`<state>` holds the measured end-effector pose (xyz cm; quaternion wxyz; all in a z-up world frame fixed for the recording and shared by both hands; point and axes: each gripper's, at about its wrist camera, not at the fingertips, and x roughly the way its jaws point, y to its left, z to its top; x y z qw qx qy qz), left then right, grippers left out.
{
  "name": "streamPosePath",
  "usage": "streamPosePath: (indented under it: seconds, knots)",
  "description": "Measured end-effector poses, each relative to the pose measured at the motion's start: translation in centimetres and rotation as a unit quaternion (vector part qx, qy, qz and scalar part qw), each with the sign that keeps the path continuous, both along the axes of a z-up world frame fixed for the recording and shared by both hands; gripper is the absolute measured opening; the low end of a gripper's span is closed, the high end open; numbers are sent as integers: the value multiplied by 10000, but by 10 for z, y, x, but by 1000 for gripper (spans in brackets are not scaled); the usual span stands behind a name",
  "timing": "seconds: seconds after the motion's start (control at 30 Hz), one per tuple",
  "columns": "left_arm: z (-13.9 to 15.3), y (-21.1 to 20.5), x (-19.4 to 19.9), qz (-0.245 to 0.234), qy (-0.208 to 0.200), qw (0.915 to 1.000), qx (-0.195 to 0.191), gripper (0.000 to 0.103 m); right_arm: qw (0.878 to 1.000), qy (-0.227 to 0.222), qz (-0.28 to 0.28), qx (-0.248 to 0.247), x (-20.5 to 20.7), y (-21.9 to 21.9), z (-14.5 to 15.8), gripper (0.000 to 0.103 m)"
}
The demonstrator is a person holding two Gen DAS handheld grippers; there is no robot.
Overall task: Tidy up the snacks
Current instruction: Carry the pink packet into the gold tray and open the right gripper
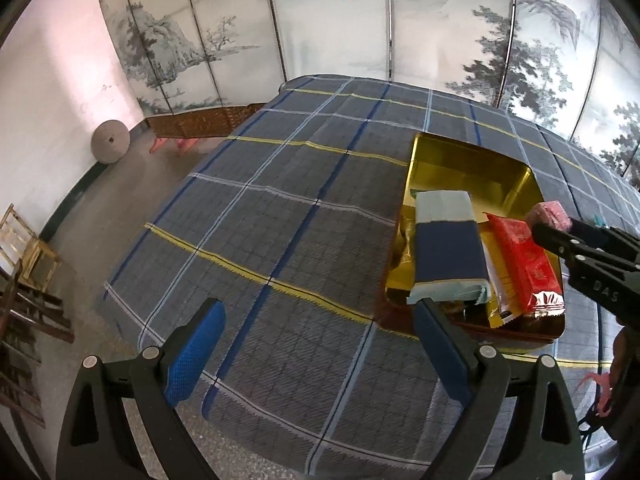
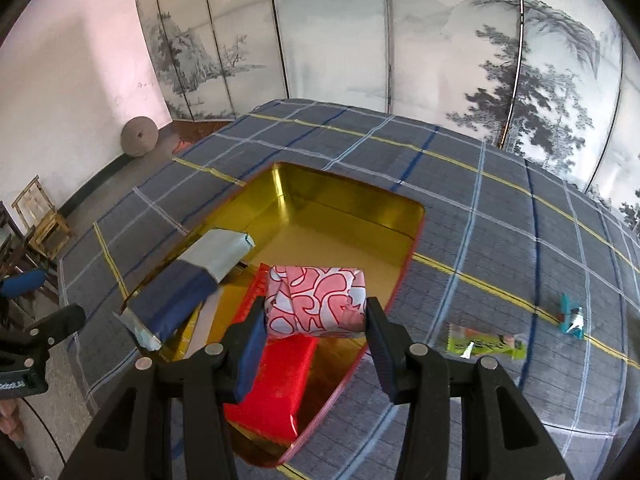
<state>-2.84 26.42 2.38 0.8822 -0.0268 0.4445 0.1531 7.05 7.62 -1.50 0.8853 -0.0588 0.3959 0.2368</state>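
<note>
Right hand-held gripper [image 2: 316, 330], black with blue pads, closed onto a pink-and-white patterned wrapped snack pack [image 2: 316, 300], pads pressing both short ends. The pack hangs over the near half of the gold-lined rectangular metal tin with red outer rim [image 2: 344, 196], directly above a red foil snack packet [image 2: 276, 384] lying on the tin floor at the near end. Left of it a navy-and-pale-green wrapped bar [image 2: 192, 284] lies tilted, propped over the tin's left wall. Far half of the tin shows bare gold floor.

Left hand-held gripper [image 1: 316, 332], jaws wide apart, nothing between them, hovers over the blue-grey plaid cloth surface [image 1: 280, 208] just left of the tin's near corner; its right pad [image 1: 436, 340] sits next to the near end of the navy bar, contact unclear.

On the surface right of the tin, well apart from it: a lime-green flat snack sachet [image 2: 484, 344] and, further right, a small teal wrapped candy [image 2: 572, 316].

Behind the surface, a folding screen with ink landscape painting [image 2: 400, 40]. A round grey millstone-like disc [image 2: 139, 136] leans against the pink wall at the left; a wooden chair [image 2: 42, 220] stands on the floor nearer the camera.
</note>
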Motion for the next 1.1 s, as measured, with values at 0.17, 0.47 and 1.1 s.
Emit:
streamPosePath:
  seconds: [0.17, 0.47, 1.1]
  knots:
    - [0, 1, 2, 22, 22, 10000, 0, 94, 10000, 77, 30, -56, 3, 9, -6, 48]
    - [-1, 3, 2, 53, 46, 9999, -88, 94, 9997, 150, 171, 43, -1, 12, -9, 49]
    - [7, -18, 4, -111, -39, 9999, -73, 94, 9985, -132, 187, 507, -12, -11, 14, 57]
